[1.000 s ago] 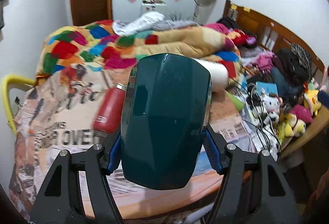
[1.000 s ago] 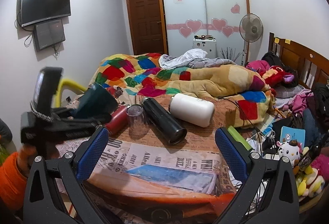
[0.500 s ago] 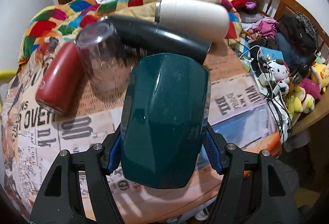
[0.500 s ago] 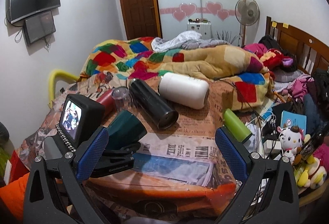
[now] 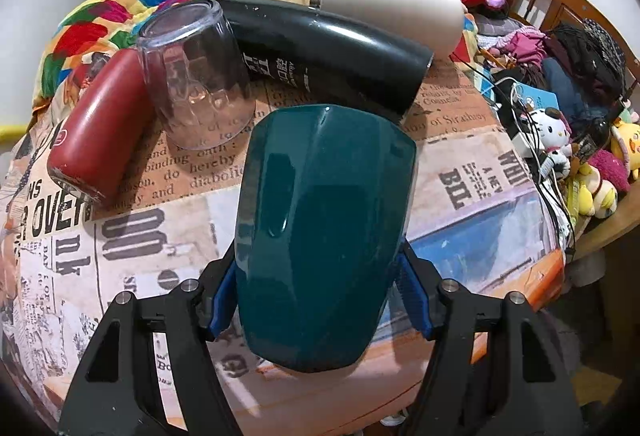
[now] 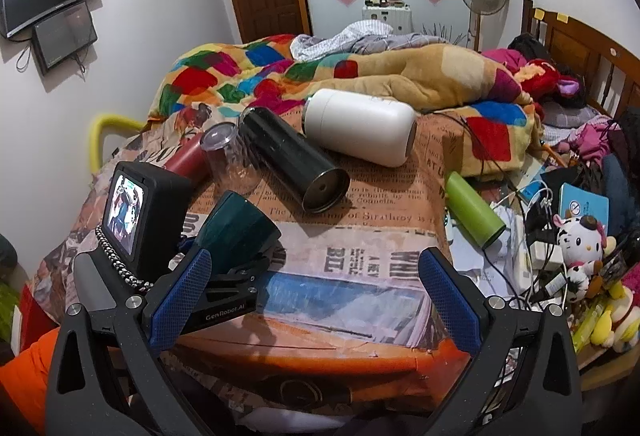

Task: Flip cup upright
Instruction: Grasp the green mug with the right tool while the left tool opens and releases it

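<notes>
My left gripper (image 5: pixel 320 300) is shut on a dark teal cup (image 5: pixel 320 232) and holds it tilted, just above the newspaper-print table (image 5: pixel 480 196). In the right wrist view the teal cup (image 6: pixel 236 228) shows clamped in the left gripper (image 6: pixel 240 260) at the table's left front, its narrow end pointing up and left. My right gripper (image 6: pixel 316 300) is open and empty, low at the table's front edge.
A clear glass (image 5: pixel 196 80) stands upside down behind the teal cup. A red bottle (image 5: pixel 96 132), a black flask (image 5: pixel 332 52) and a white flask (image 5: pixel 388 4) lie on their sides. A green bottle (image 6: pixel 474 214), cables and plush toys (image 6: pixel 580 240) crowd the right edge.
My left gripper has swung down and forward over the table with the teal cup, coming closer to the upside-down glass. The right gripper has dropped a little and stayed open.
</notes>
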Motion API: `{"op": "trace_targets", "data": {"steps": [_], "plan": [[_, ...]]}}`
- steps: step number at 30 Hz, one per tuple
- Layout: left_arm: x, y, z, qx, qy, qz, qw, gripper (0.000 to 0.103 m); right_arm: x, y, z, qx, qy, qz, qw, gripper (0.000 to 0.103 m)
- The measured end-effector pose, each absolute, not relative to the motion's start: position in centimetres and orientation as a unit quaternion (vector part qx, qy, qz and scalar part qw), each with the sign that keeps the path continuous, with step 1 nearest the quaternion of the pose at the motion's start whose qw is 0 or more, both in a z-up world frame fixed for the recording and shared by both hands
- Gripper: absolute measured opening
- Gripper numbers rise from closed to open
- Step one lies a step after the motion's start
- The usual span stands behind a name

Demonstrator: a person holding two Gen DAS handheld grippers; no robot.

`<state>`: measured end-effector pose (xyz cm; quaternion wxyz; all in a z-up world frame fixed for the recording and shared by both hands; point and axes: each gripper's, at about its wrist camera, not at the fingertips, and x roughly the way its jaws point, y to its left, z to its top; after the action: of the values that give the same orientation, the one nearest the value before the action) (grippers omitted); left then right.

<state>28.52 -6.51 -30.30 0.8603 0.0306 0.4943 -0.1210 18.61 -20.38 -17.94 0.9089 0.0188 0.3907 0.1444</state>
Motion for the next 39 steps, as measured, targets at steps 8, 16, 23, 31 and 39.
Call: {"op": "trace_targets", "data": {"steps": [8,16,23,31,39], "plan": [[26.6,-5.7,-28.6,0.036,0.489,-0.124,0.863,0.069,18.6,-19.8,-17.7,0.011,0.396,0.141,0.907,0.103],[23.3,-1.8,-24.9,0.02,0.445,-0.097,0.89,0.081,19.9,-18.3,-18.3,0.017,0.411,0.146,0.9,0.103],[21.4,4.6,-23.3,-0.004,0.415,-0.018,0.91,0.084,22.3,-15.4,-20.8,0.048,0.459,0.17,0.871,0.102],[19.8,8.3,-24.6,-0.035,0.417,0.016,0.908,0.084,25.2,-11.9,-25.6,0.089,0.548,0.202,0.807,0.085],[19.4,8.6,-25.9,-0.038,0.428,0.017,0.903,0.084,27.0,-10.1,-27.4,0.088,0.579,0.195,0.787,0.081]]}}
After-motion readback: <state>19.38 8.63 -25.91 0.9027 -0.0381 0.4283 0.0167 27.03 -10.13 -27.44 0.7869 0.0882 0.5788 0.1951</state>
